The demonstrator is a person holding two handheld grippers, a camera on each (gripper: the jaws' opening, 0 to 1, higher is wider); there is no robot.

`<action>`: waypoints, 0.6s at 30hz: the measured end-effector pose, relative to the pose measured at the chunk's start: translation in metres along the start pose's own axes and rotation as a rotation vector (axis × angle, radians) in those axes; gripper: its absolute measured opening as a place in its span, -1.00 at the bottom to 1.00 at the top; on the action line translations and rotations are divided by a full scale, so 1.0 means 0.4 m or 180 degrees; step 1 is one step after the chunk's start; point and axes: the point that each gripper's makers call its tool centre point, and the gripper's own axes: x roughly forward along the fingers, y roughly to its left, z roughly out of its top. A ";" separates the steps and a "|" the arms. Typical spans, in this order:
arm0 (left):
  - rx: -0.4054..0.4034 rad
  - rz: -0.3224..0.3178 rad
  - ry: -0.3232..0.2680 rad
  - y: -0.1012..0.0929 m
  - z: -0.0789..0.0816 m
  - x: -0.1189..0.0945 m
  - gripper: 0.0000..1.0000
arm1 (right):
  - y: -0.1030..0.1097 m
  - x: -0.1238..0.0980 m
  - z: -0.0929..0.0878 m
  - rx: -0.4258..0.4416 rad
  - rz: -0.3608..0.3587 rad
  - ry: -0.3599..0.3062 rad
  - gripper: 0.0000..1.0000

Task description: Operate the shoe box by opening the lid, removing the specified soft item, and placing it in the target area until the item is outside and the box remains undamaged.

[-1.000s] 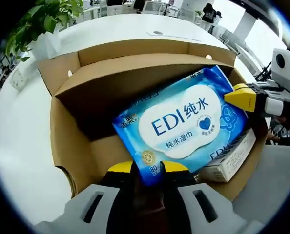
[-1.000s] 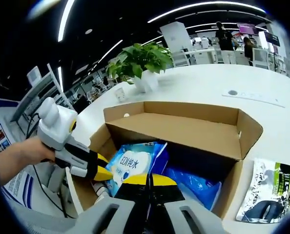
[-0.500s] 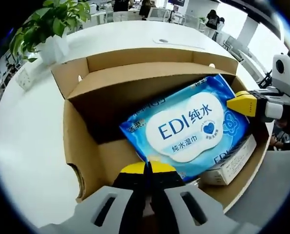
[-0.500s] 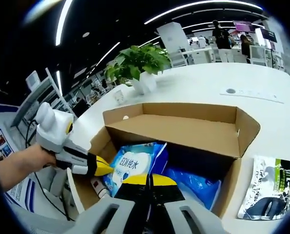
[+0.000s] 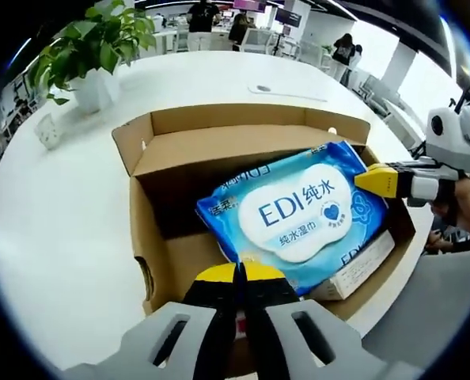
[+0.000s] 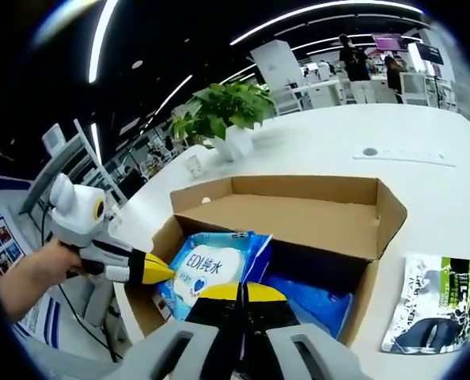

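Box (image 5: 152, 237) lid open; wipes pack (image 5: 298, 218), mid-frame, raised but not out, pinched by left gripper (image 5: 236, 273) and right gripper (image 6: 236, 291).

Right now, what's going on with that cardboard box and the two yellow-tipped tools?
A person holds a gripper in each hand over an open cardboard box on a white table. Both grippers are pinched on opposite edges of a blue pack of wet wipes: the left gripper at one end, the right gripper at the other. The pack sits tilted, still inside the box.
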 end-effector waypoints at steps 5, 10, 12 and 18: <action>-0.0066 -0.0065 -0.0132 -0.014 0.016 -0.029 -1.00 | 0.006 -0.022 0.012 0.0025 0.0022 -0.0050 -1.00; -0.0104 -0.0150 -0.0225 -0.033 0.034 -0.052 -1.00 | 0.001 -0.047 0.020 0.0046 0.0027 -0.0073 -1.00; -0.0090 -0.0173 -0.0256 -0.042 0.041 -0.059 -1.00 | -0.001 -0.058 0.024 0.0062 0.0036 -0.0091 -1.00; -0.0147 -0.0274 -0.0357 -0.067 0.060 -0.078 -1.00 | -0.008 -0.092 0.034 0.0089 0.0037 -0.0121 -1.00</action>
